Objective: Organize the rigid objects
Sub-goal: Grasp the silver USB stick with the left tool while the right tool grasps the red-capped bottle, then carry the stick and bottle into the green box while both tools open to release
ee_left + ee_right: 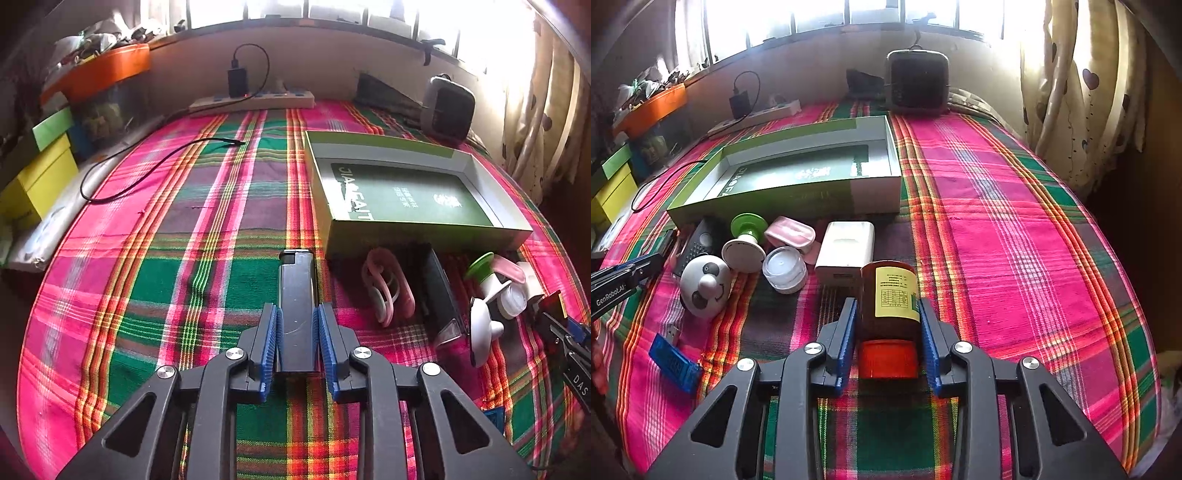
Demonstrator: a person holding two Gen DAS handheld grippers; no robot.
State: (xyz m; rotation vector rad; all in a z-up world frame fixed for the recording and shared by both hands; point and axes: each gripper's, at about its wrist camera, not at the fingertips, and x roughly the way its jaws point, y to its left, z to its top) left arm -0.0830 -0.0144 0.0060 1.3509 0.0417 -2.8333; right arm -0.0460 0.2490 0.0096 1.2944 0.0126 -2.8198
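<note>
Blue-padded left tongs [297, 334] pinch a flat dark grey lighter-shaped case [297, 295] by its long sides; it points straight ahead from the pads and lies on the plaid cloth [155, 258] of the bench. To the left of these tongs the cloth is open, crossed only by a thin black cable [147, 177] farther ahead, with yellow and green boxes [40, 173] along the left edge. Ahead and to their right sits an open green cardboard box [413, 236]; only a green printed card shows flat on its floor. Along its near wall, right of the tongs, lie a pink clip [388, 291], a dark slim case [441, 295] and a green-and-white suction piece [484, 273].

The right tongs [888, 341] press on a brown bottle [890, 295] lying on its side, its red cap [888, 360] toward the camera and its yellow label up. Just ahead of the bottle rests a white adapter block [846, 247]. Left of these tongs cluster a small clear jar [785, 269], a panda-faced white dome [705, 288] and, nearer, a blue USB gadget [674, 363]. The same box [798, 199] stands ahead and left. To the right the cloth [1015, 240] runs bare to the bench's rounded edge, beside a curtain [1082, 92]. A power strip [757, 114] and a dark square fan [918, 81] stand along the far wall.
</note>
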